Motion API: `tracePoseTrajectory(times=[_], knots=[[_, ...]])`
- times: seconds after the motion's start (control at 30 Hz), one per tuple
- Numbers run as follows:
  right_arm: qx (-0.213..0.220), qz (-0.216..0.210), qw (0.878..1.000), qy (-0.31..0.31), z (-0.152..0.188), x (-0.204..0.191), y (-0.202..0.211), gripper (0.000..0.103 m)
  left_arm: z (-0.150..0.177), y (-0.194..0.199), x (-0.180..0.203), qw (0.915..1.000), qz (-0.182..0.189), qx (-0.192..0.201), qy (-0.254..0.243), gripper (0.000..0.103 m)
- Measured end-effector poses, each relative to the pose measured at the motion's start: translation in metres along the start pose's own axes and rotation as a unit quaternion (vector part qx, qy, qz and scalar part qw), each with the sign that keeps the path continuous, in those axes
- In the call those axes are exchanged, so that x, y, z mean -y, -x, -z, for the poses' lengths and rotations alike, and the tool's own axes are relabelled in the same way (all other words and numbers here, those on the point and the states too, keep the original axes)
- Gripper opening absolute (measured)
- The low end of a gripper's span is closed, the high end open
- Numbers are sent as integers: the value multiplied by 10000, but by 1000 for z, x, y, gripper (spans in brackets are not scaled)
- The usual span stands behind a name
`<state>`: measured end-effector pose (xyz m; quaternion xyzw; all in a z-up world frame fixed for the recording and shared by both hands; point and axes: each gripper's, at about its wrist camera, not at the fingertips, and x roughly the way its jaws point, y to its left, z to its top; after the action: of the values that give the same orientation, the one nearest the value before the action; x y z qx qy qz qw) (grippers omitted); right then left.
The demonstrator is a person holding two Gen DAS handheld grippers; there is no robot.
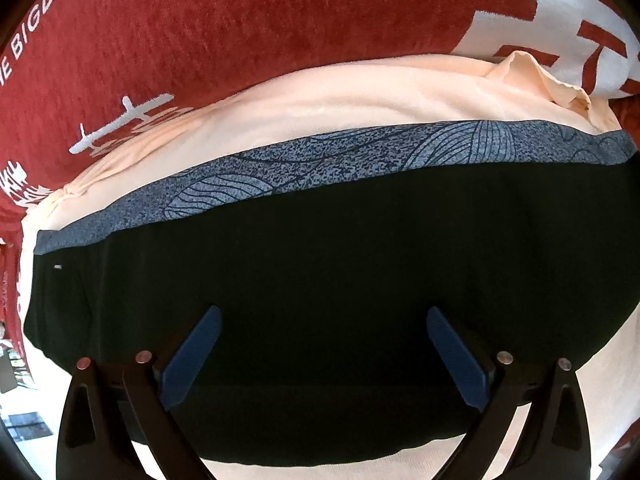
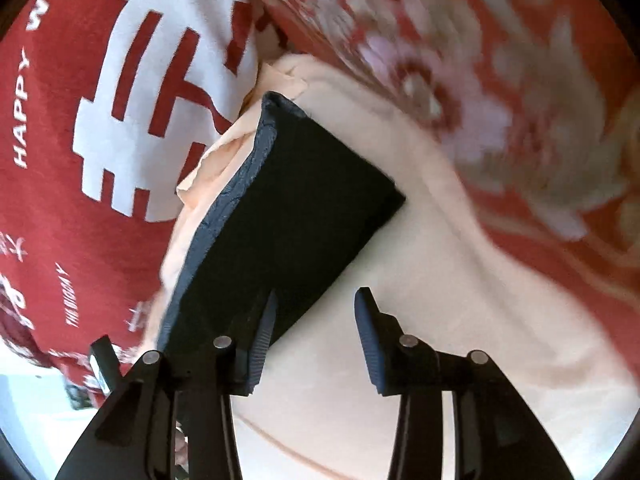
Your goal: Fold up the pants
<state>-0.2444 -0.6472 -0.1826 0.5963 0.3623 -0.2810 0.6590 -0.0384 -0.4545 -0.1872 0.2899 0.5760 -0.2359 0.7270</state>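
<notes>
The black pants [image 1: 304, 280] lie folded into a compact block on a peach cloth [image 1: 320, 96], which is spread over a red blanket with white lettering [image 1: 240, 20]; a blue-grey patterned waistband [image 1: 360, 148] runs along the far edge of the block. The left gripper [image 1: 324, 356] hangs released right over the black fabric, jaws spread wide and holding nothing. In the right wrist view the right gripper [image 2: 316, 336] is also released, one finger over the near corner of the pants [image 2: 288, 208] and the other over the bare peach cloth [image 2: 400, 300].

The fold looks close to done, so the step in hand is probably tidying or one last fold. To do it well, pinch every layer at an edge rather than the top sheet alone, take both corners level, and lay the edge square against the waistband. The right-hand view is blurred at its far side, so slower motion there would help
</notes>
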Motion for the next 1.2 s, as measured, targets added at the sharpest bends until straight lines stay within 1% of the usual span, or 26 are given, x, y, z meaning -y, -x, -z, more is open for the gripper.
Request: tracePoseTrajectory(times=[0.07, 0.17, 0.23, 0.27, 0.3, 0.33, 0.4, 0.43, 0.47, 0.5, 0.53, 0.57, 0.6, 0.63, 0.7, 0.77, 0.87, 0.9, 0.93, 0.97, 1.0, 1.07, 1.2], knots=[[44, -181, 9997, -184, 0, 9, -8, 45, -4, 6, 2, 10000, 32, -24, 22, 103], [173, -382, 9991, -107, 2, 13, -12, 45, -8, 22, 13, 9991, 375, 171, 58, 103], [259, -480, 9985, -29, 0, 8, -16, 45, -10, 22, 29, 9982, 544, 228, -77, 103], [335, -548, 9979, -21, -2, 6, -19, 45, -10, 19, 39, 9981, 552, 225, -177, 103], [403, -589, 9974, -30, -4, 6, -20, 47, -9, 12, 51, 9980, 538, 157, -284, 103], [508, -646, 9966, -47, -7, 2, -25, 47, -7, 7, 58, 9982, 505, 141, -307, 103], [642, -692, 9955, -113, -14, -5, -33, 47, -5, 4, 60, 9981, 514, 289, -172, 103], [630, -720, 9952, -190, -19, -9, -37, 47, -5, 3, 58, 9980, 558, 254, -134, 103], [556, -678, 9958, -255, -22, -13, -40, 43, -6, 2, 56, 9978, 615, 204, -118, 103], [510, -557, 9968, -271, -23, -15, -38, 23, -8, 3, 53, 9977, 654, 96, -153, 103], [444, -393, 9980, -216, -25, -19, -37, 17, -12, 1, 48, 9978, 625, 11, -202, 103], [446, -399, 9981, -120, -26, -23, -31, 15, -14, 5, 47, 9980, 573, 19, -248, 99], [453, -395, 9982, 3, -25, -27, -25, 14, -16, 13, 46, 9980, 516, 155, -336, 82], [463, -370, 9980, 205, -23, -35, -18, 14, -18, 18, 46, 9974, 535, 225, -420, 75], [515, -309, 9962, 628, -19, -53, -7, 14, -21, 26, 48, 9960, 653, 367, -478, 75], [569, -271, 9931, 987, -14, -70, 1, 14, -21, 27, 56, 9949, 792, 399, -476, 75], [558, -194, 9884, 1396, -8, -92, 4, 14, -14, 12, 73, 9945, 864, 318, -509, 75], [553, -115, 9865, 1537, -6, -97, 3, 14, -13, 6, 76, 9945, 833, 334, -536, 75], [600, 1, 9830, 1736, -3, -104, 3, 14, -10, 4, 79, 9938, 811, 517, -561, 75], [620, 114, 9789, 1944, 0, -114, 2, 14, -9, 5, 79, 9933, 806, 585, -579, 75], [629, 137, 9772, 2023, 1, -119, 3, 14, -9, 5, 77, 9931, 854, 580, -557, 75], [621, 208, 9734, 2197, 4, -133, 4, 14, -12, 3, 68, 9918, 1082, 489, -478, 76], [700, 471, 9559, 2815, 22, -170, 11, 14, -17, 10, 47, 9895, 1355, 289, -423, 76]])
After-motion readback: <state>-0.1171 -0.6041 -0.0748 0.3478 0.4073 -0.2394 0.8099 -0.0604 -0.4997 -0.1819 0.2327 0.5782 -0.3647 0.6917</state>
